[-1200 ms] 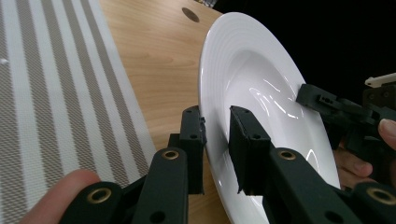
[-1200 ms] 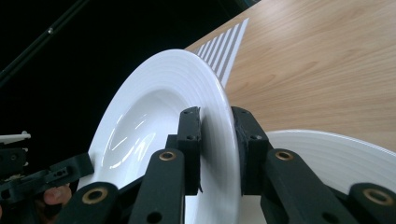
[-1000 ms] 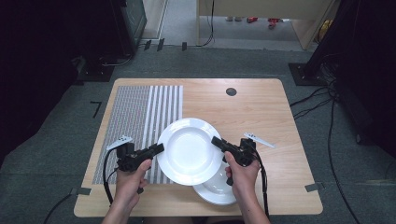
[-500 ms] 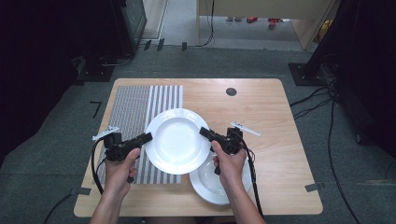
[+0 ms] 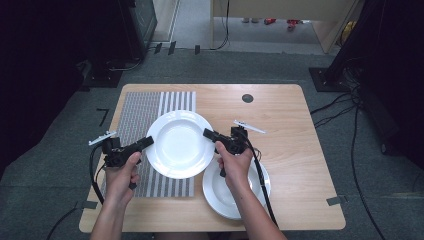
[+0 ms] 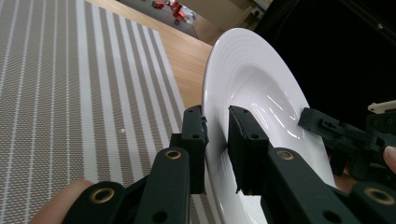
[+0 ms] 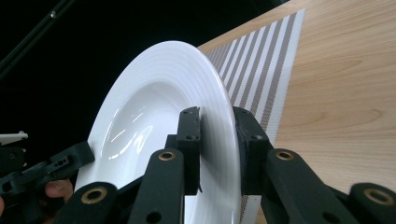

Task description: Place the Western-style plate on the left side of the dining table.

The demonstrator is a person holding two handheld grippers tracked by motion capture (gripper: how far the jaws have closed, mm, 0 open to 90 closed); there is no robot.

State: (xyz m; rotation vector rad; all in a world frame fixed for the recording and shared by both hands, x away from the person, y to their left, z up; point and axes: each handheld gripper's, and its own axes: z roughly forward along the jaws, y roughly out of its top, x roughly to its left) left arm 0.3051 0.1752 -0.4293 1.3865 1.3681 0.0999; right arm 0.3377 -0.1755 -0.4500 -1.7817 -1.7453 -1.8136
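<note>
High view: one white plate [image 5: 179,144] was carried level between two tongs, above the counter [image 5: 295,130], its left half over the striped mat [image 5: 142,112] and its right half over bare wood. Left tongs [image 5: 146,142] met the plate's left rim; right tongs [image 5: 206,133] met its right rim. A hand [image 5: 121,172] held the left tool, another hand [image 5: 234,165] the right.

Second plate [image 5: 235,192]: white, flat on the counter near the front edge, partly under the right hand and just beside the carried plate's lower right rim; whether the two touched could not be told.

Left gripper view: left tongs [image 6: 216,140] were closed on the plate [image 6: 261,107] rim, one jaw under it and one on the upper face. The mat [image 6: 70,93] lay below, the right tongs [image 6: 322,123] at the far rim.

Right gripper view: right tongs [image 7: 217,135] were likewise clamped on the rim of the plate [image 7: 149,116], one jaw on each face. The mat [image 7: 266,60] and wood lay beyond, the left tongs [image 7: 74,158] at the opposite rim.

A dark round grommet [image 5: 247,98] sat near the counter's far edge.
</note>
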